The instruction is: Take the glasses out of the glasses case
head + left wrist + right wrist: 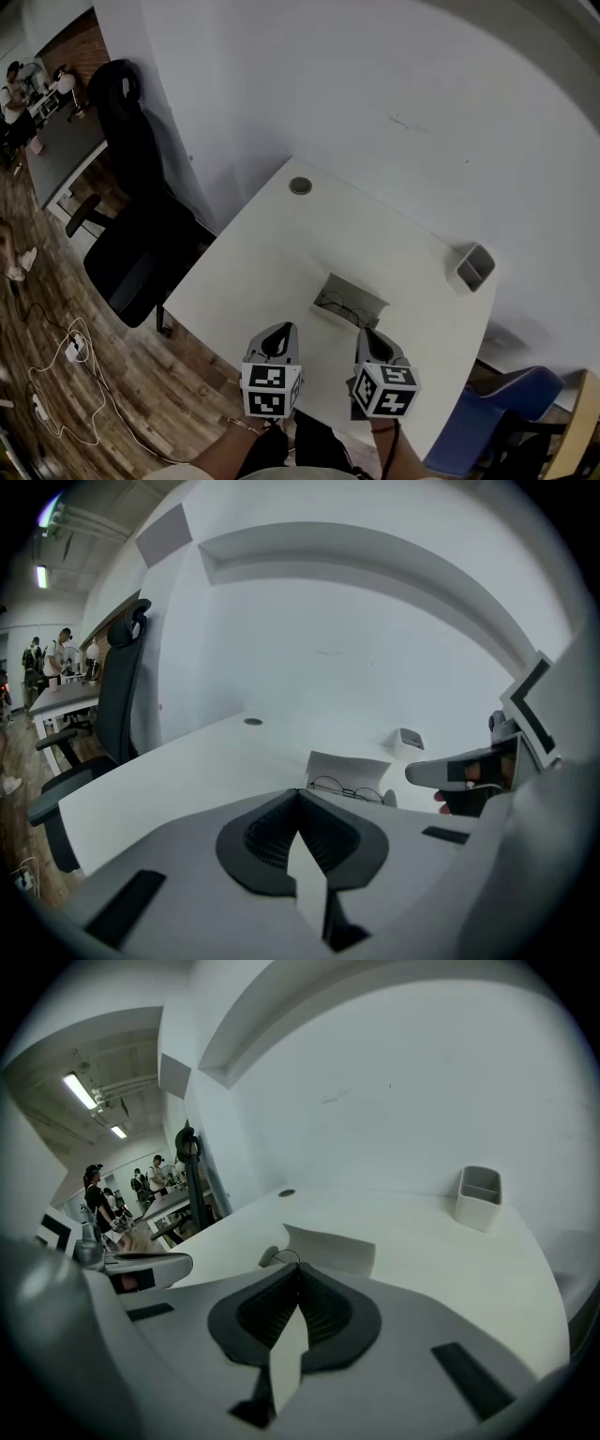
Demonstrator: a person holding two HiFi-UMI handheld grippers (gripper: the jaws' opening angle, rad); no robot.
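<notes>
both left gripper (279, 331) and right gripper (368, 335) hang closed, empty: open one, brace the glasses case (364, 292), pinch the glasses (348, 789) by the bridge.

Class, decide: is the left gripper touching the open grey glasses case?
Apart. Head view shows bare white table between left gripper and open grey glasses case.

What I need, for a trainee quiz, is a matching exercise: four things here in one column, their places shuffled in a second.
Things:
1. thin wire-rimmed glasses
2. small round grey grommet
3. pale rectangular desk cup
4. black office chair

Places:
A. far right corner of the white table
B. beside the table's left edge
C. inside the open grey case
D. far left corner of the table

Pairs: 1-C, 2-D, 3-A, 4-B.
</notes>
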